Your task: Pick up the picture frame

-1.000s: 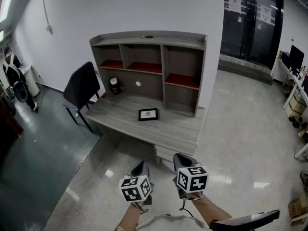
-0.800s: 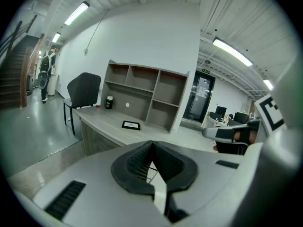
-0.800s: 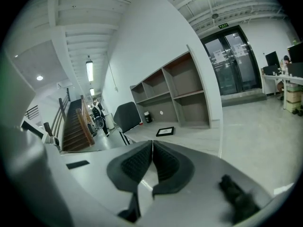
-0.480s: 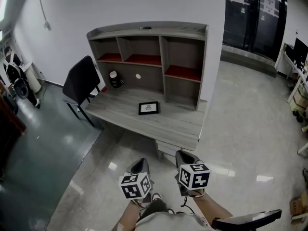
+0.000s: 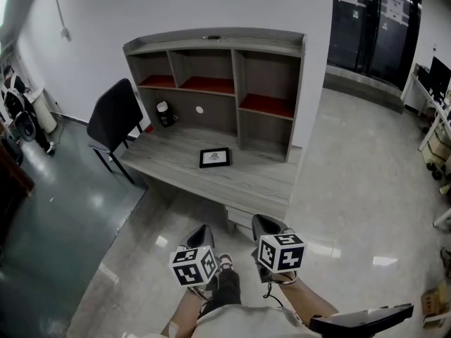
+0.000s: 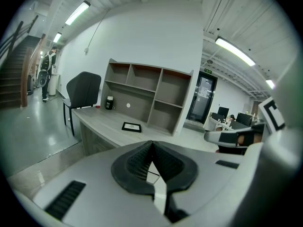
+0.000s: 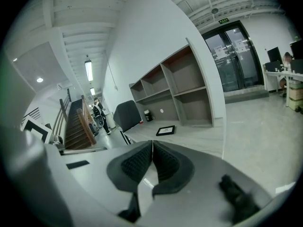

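Note:
A small black picture frame [image 5: 214, 158] lies flat on the grey desk top [image 5: 246, 182], in front of the shelf unit. It shows in the left gripper view as the picture frame [image 6: 131, 126] and in the right gripper view as the picture frame [image 7: 165, 130]. My left gripper [image 5: 201, 232] and right gripper [image 5: 262, 224] hang side by side over the floor, short of the desk's near edge. Both are shut with nothing between the jaws, the left gripper [image 6: 152, 144] and right gripper [image 7: 152, 143] with pads pressed together.
A grey shelf unit [image 5: 232, 83] with red-lined compartments stands at the desk's back. A dark jar [image 5: 163, 113] sits at its left. A black chair [image 5: 113, 122] stands left of the desk. Glass doors [image 5: 373, 20] are far right. A person's legs and shoe [image 5: 224, 273] show below.
The desk and frame have slid slightly up and left in the head view as I came nearer. Both grippers stay shut and low; the person's leg and shoe now show beneath them.

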